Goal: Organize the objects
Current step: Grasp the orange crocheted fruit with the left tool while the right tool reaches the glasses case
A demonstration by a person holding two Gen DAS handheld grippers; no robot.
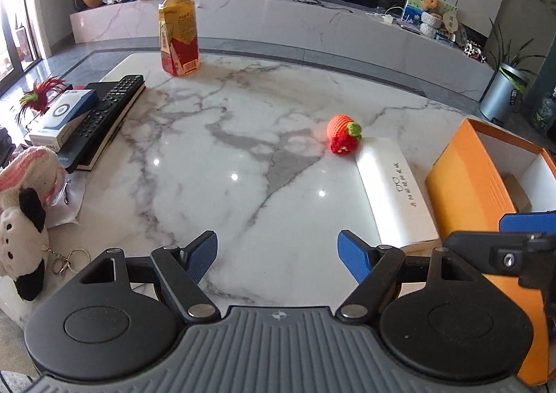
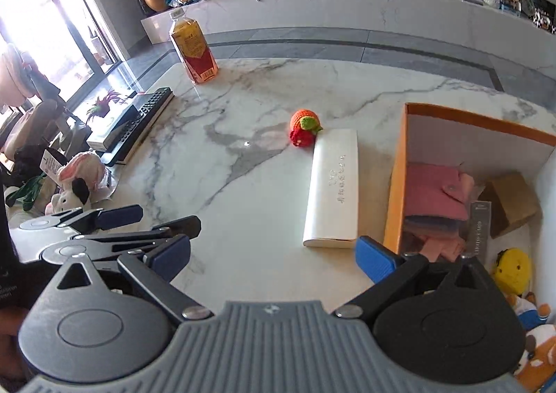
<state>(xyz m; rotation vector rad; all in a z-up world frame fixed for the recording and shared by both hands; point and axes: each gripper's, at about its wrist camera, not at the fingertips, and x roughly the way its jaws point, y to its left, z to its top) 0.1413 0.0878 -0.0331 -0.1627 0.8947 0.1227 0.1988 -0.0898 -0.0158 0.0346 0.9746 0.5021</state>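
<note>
An orange-and-red crocheted toy lies mid-table; it also shows in the right wrist view, touching the far end of a long white case. An open orange box stands at the right, holding a pink pouch, a brown carton and plush toys. My left gripper is open and empty, low over the marble near the front edge. My right gripper is open and empty beside the box's near left corner. The left gripper also shows at the left of the right wrist view.
A tea bottle stands at the far left. A remote lies on a black book beside a white-and-blue box. Plush toys with a keyring lie at the left edge. The marble table ends just beyond the bottle.
</note>
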